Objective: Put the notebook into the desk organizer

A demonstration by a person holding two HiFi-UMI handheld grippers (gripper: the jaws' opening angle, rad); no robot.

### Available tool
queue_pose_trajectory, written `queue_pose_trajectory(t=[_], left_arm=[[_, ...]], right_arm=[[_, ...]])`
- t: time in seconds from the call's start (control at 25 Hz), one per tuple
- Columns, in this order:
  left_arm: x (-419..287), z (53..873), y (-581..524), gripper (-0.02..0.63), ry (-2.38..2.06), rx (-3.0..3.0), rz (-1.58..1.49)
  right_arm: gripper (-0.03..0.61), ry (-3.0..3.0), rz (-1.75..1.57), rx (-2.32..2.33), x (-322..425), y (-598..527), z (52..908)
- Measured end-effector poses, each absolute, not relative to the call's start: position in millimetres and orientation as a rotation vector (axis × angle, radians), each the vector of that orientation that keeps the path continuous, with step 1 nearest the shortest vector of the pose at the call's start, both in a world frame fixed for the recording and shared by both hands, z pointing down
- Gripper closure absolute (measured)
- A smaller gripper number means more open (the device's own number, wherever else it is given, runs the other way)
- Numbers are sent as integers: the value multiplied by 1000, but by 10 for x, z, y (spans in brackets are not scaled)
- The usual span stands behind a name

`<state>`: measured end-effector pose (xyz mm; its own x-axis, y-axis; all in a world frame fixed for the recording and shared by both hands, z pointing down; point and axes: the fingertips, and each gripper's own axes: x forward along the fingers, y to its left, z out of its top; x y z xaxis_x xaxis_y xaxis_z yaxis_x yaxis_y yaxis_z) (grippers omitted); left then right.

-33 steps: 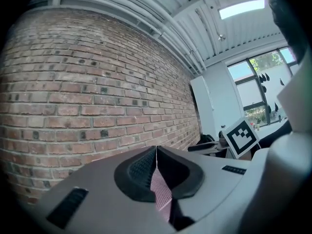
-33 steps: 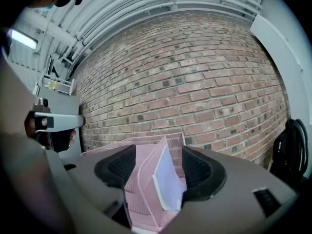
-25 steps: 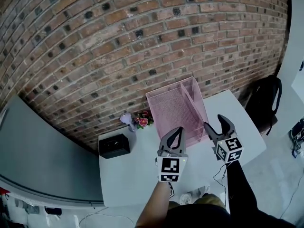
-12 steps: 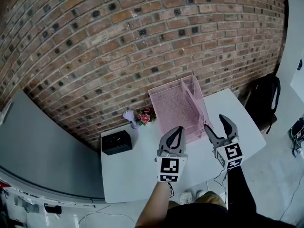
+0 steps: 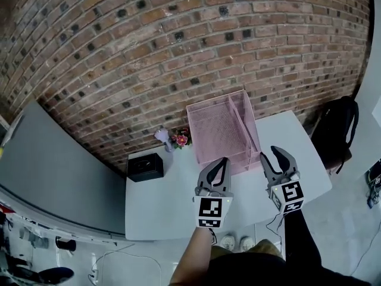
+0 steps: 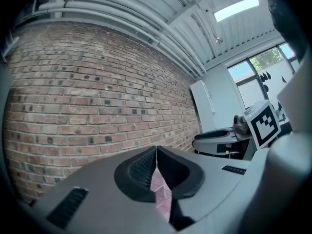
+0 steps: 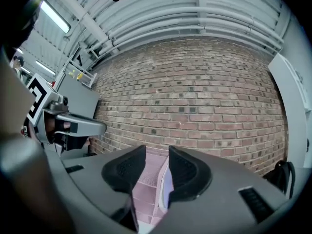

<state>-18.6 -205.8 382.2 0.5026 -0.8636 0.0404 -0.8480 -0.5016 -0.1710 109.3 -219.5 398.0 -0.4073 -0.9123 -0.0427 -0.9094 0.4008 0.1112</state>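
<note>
A pink mesh desk organizer (image 5: 217,130) lies on the white table (image 5: 166,207) against the brick wall; it also shows between the right jaws (image 7: 146,179). A pale upright panel (image 7: 165,186) stands at its right side; I cannot tell if that is the notebook. My left gripper (image 5: 221,164) hovers over the table in front of the organizer, jaws shut tip to tip (image 6: 156,150) on nothing. My right gripper (image 5: 272,157) hangs beside the organizer's front right corner. Its jaws (image 7: 157,162) are closing, with only air between the pads.
A black box (image 5: 144,166) sits at the table's back left, with a small pot of flowers (image 5: 177,139) beside the organizer. A black bag on a chair (image 5: 338,128) stands right of the table. A grey panel (image 5: 53,177) lies to the left.
The right gripper's jaws have narrowed. Both grippers sit slightly lower in the head view, and the camera has shifted a little.
</note>
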Motion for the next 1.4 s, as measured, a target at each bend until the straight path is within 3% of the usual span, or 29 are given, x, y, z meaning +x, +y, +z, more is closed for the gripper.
queue_pose_trajectory(t=[0.08,0.12,0.16,1.4], left_arm=[[-143,3843,-2019,597,1522,-2592,-182],[-120,3859,-2003,597,1535,-2584,-183],[-94,3879,-1991,597,1547,-2579,-184],[174,3836,-2134,597,1604,-2512,-195]], right_arm=[[454,-2630,-177,1683,1144,-2167,3999],[544,-2640,-177,1676,1172,-2146,4001],[557,-2652,-177,1664,1195,-2125,4005],[557,-2696,-169,1632,1522,-2285,3997]])
